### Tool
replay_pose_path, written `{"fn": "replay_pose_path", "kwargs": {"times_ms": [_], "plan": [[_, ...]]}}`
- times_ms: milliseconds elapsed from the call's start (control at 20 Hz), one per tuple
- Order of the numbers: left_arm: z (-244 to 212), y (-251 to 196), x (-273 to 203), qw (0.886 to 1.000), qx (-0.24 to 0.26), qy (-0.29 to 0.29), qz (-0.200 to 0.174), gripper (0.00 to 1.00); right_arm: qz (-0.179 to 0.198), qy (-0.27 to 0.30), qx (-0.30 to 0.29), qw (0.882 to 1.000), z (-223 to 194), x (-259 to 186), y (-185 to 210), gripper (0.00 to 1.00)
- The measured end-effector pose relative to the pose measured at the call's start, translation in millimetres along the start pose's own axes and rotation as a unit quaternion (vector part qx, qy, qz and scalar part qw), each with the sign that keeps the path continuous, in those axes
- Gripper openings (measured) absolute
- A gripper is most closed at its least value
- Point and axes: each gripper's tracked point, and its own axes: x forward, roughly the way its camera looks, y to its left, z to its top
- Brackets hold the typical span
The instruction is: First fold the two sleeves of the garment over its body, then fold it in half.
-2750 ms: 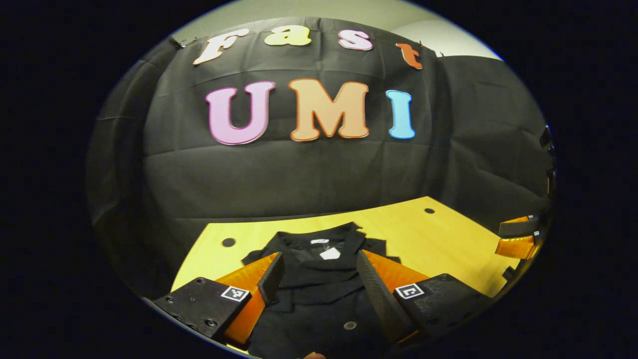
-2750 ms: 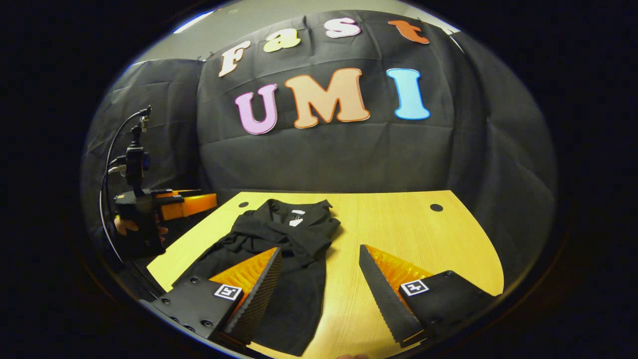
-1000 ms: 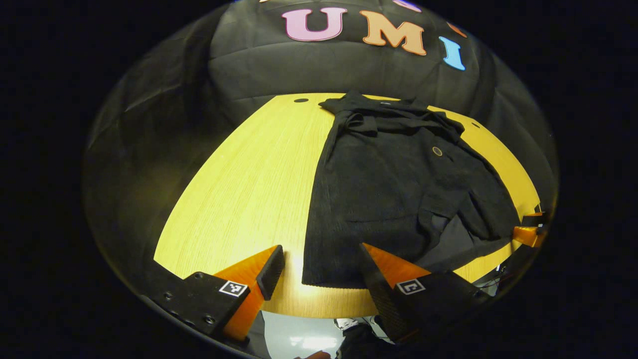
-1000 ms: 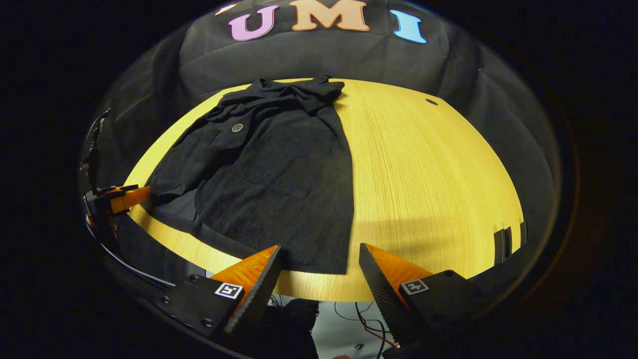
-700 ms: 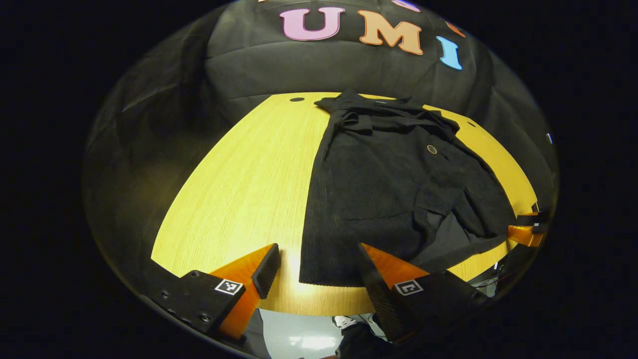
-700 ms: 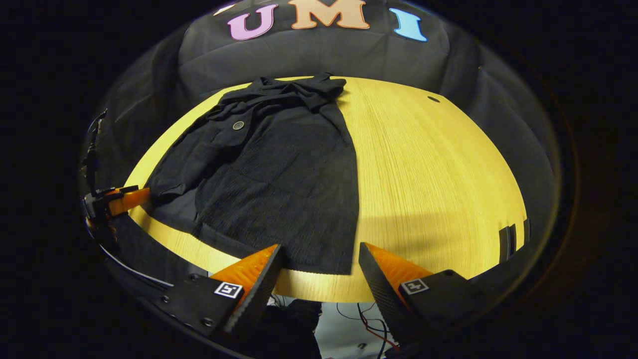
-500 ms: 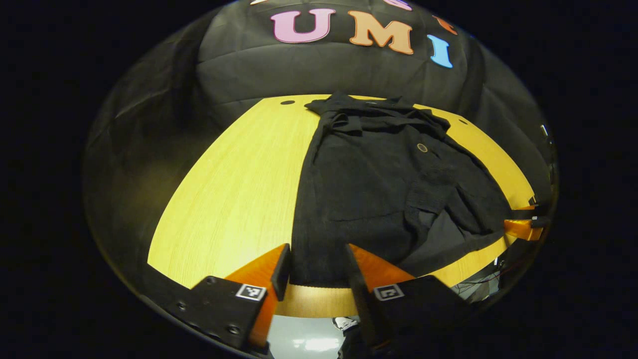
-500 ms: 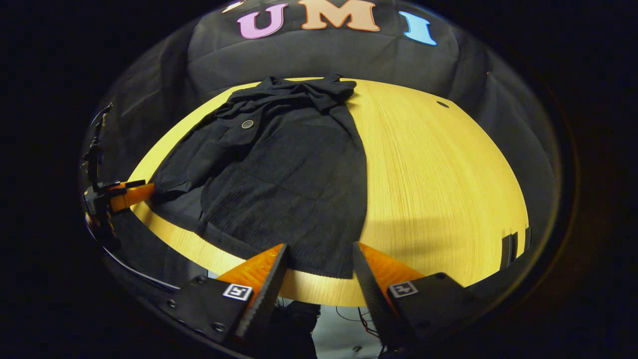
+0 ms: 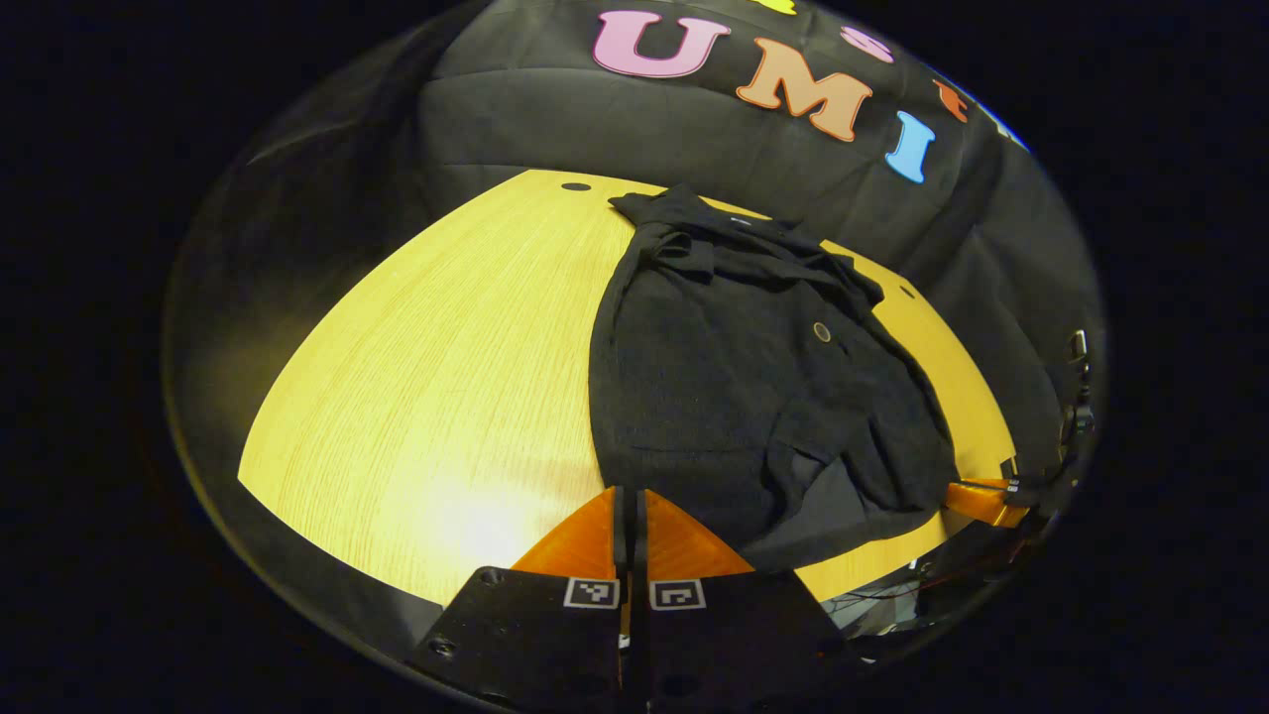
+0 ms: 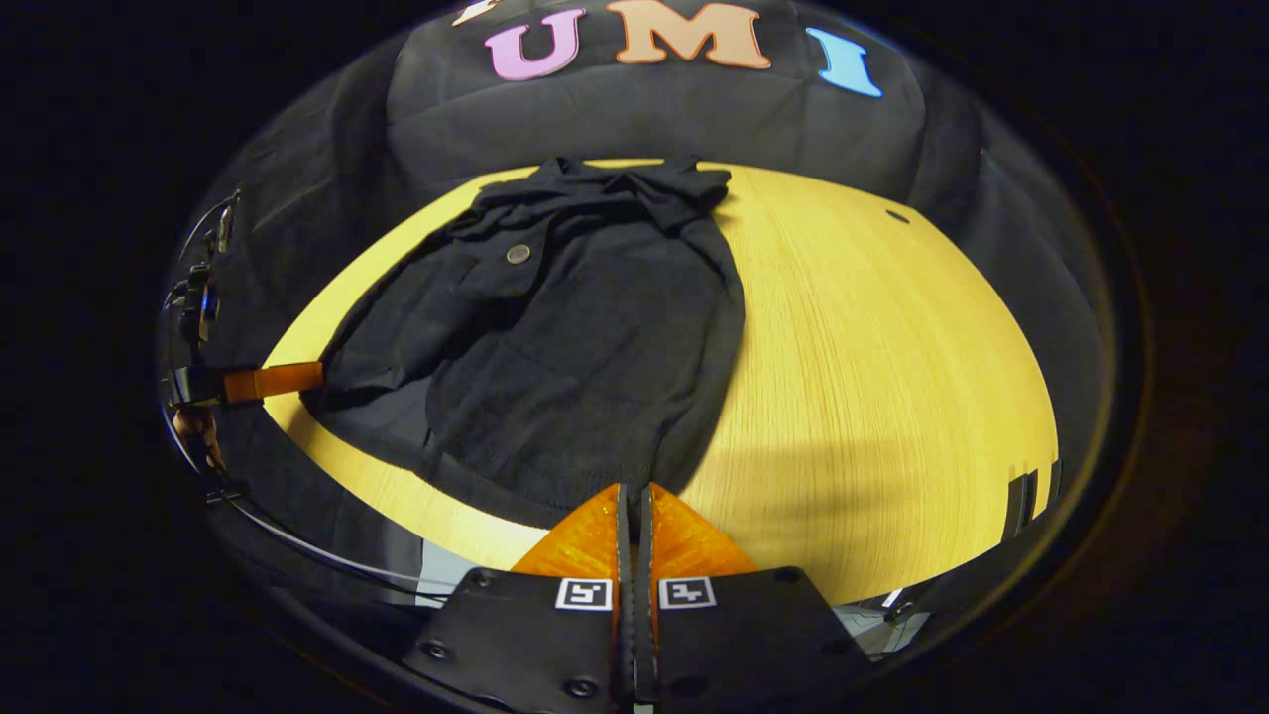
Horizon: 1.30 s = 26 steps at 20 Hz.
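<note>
A black garment (image 9: 734,377) lies flat on the yellow wooden table (image 9: 416,377), collar at the far end, both sleeves lying over its body. My left gripper (image 9: 629,493) is shut on the near left corner of its hem. In the right gripper view the garment (image 10: 585,347) narrows to a point at my right gripper (image 10: 634,489), which is shut on the hem's near right corner. The left gripper (image 10: 273,381) also appears at the far left of that view, at the cloth's edge. The right gripper (image 9: 977,499) appears at the far right of the left gripper view.
Bare table top (image 10: 872,377) stretches to the right of the garment, with a small round hole (image 10: 897,216) near the far edge. Another hole (image 9: 575,186) sits at the far left. Cables hang below the table's near edge (image 10: 327,570).
Both grippers moved in to the garment's near hem and went from open to shut on its corners. The hem has bunched toward each pair of fingers.
</note>
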Motion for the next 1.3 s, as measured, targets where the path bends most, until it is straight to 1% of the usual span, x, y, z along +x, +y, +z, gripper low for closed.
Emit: {"fn": "replay_pose_path", "kwargs": {"times_ms": [100, 150, 300, 350, 450, 600, 750, 900, 950, 1000, 1100, 1150, 1200, 1300], "plan": [[14, -8, -6, 1.000, -0.008, -0.009, -0.018, 0.00, 0.005, -0.008, 0.003, 1.000, 8, -6, 4, 0.03], [22, -11, -9, 1.000, -0.008, -0.019, -0.022, 0.00, 0.007, -0.024, 0.008, 1.000, 16, -8, 5, 0.03], [45, -21, -20, 0.999, 0.004, -0.039, -0.035, 0.00, 0.011, -0.057, 0.015, 0.998, 44, -24, 7, 0.03], [54, -25, -23, 0.998, 0.007, -0.041, -0.040, 0.00, 0.010, -0.072, 0.015, 0.997, 56, -32, 8, 0.03], [75, -32, -28, 0.997, 0.013, -0.058, -0.048, 0.00, 0.012, -0.119, 0.019, 0.993, 90, -46, 10, 0.03], [112, -34, -36, 0.996, 0.022, -0.077, -0.049, 0.00, 0.010, -0.164, 0.023, 0.986, 135, -67, 12, 0.03], [156, -37, -42, 0.992, 0.034, -0.101, -0.061, 0.00, 0.002, -0.206, 0.025, 0.978, 178, -83, 11, 0.03], [212, -32, -40, 0.988, 0.054, -0.135, -0.052, 0.00, 0.001, -0.233, 0.024, 0.972, 215, -93, 8, 0.03], [226, -34, -38, 0.987, 0.055, -0.140, -0.050, 0.00, 0.000, -0.238, 0.020, 0.971, 228, -93, 3, 0.05], [242, -37, -35, 0.987, 0.054, -0.146, -0.050, 0.00, 0.000, -0.244, 0.020, 0.970, 242, -93, 0, 0.02], [269, -40, -23, 0.986, 0.057, -0.150, -0.045, 0.00, 0.004, -0.250, 0.024, 0.968, 270, -91, -10, 0.02], [282, -40, -15, 0.986, 0.061, -0.153, -0.038, 0.00, 0.006, -0.256, 0.026, 0.966, 287, -86, -16, 0.00], [293, -40, -7, 0.986, 0.063, -0.151, -0.032, 0.00, 0.008, -0.252, 0.028, 0.967, 299, -79, -21, 0.03], [312, -42, 10, 0.987, 0.064, -0.146, -0.026, 0.00, 0.015, -0.247, 0.033, 0.968, 326, -63, -31, 0.03]]}}
